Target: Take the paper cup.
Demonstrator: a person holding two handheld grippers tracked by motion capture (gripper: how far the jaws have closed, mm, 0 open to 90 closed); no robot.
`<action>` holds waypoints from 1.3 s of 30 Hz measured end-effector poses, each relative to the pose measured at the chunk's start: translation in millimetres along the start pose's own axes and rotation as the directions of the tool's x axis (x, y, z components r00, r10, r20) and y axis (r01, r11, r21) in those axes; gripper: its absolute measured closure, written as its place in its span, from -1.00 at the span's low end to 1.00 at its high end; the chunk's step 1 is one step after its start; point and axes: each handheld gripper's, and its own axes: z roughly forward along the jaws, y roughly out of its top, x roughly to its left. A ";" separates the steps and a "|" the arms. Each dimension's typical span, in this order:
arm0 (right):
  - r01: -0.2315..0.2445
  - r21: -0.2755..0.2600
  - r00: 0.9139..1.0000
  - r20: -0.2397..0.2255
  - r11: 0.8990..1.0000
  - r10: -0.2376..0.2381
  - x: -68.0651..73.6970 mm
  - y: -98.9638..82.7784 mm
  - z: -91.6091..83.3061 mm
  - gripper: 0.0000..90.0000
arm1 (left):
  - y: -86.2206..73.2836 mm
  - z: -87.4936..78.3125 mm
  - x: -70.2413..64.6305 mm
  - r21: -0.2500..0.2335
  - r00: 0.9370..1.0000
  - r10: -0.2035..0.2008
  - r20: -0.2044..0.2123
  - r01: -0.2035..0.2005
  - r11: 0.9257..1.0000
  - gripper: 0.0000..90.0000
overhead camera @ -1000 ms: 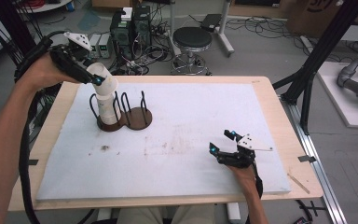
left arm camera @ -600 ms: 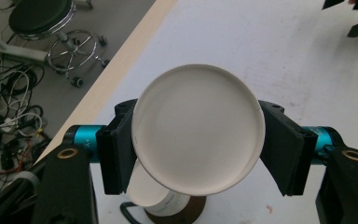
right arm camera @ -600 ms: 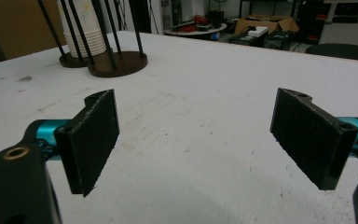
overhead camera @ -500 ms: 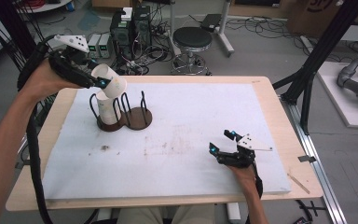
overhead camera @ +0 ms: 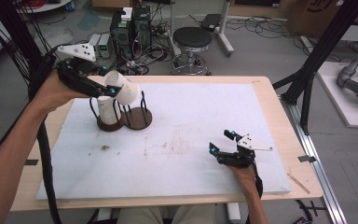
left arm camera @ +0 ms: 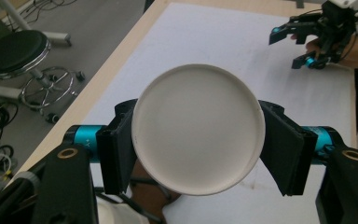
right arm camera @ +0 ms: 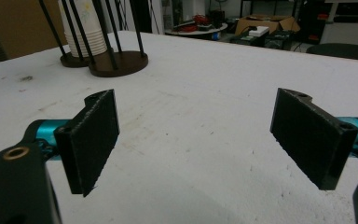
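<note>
While lifted: the cup (overhead camera: 122,88) sits tipped in the left gripper (overhead camera: 103,89), above the two racks.
Change: a second ago the cup stood nearly upright over the stack (overhead camera: 107,108); now it is clear of it and tilted, mouth toward the table's far right.
Meaning: one cup looks separated from the stack, so the pull-off step seems done; placing it likely comes next, perhaps in the empty rack (overhead camera: 138,116).
Left jaws: closed on the cup's sides, one pad on each flank; in the left gripper view the cup's round base (left arm camera: 198,128) faces the camera.
Right gripper (overhead camera: 224,145): rests on the table near its right front, jaws spread wide, nothing between them.
Stack: remaining cups stand in the left rack (right arm camera: 81,28), inside its thin black rods.
Edges: both racks sit near the table's left far corner, close to the board's left edge (overhead camera: 58,135).
Room: the white sheet (overhead camera: 200,112) between racks and right gripper is bare, leaving open space to swing the cup rightward; the rods are the nearest snag.
</note>
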 end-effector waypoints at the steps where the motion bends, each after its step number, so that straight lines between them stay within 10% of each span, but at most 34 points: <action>1: -0.001 -0.001 1.000 0.000 1.000 0.001 0.0 0.0 -0.1 -0.65 | -0.7 1.3 -3.1 -0.018 1.000 -0.008 0.009 0.008 1.000 -0.24; 39: -0.008 -0.014 1.000 -0.008 1.000 0.008 -1.7 -0.6 -1.5 -0.65 | -77.9 35.7 -52.7 -0.265 0.989 -0.046 0.142 0.083 0.961 -0.24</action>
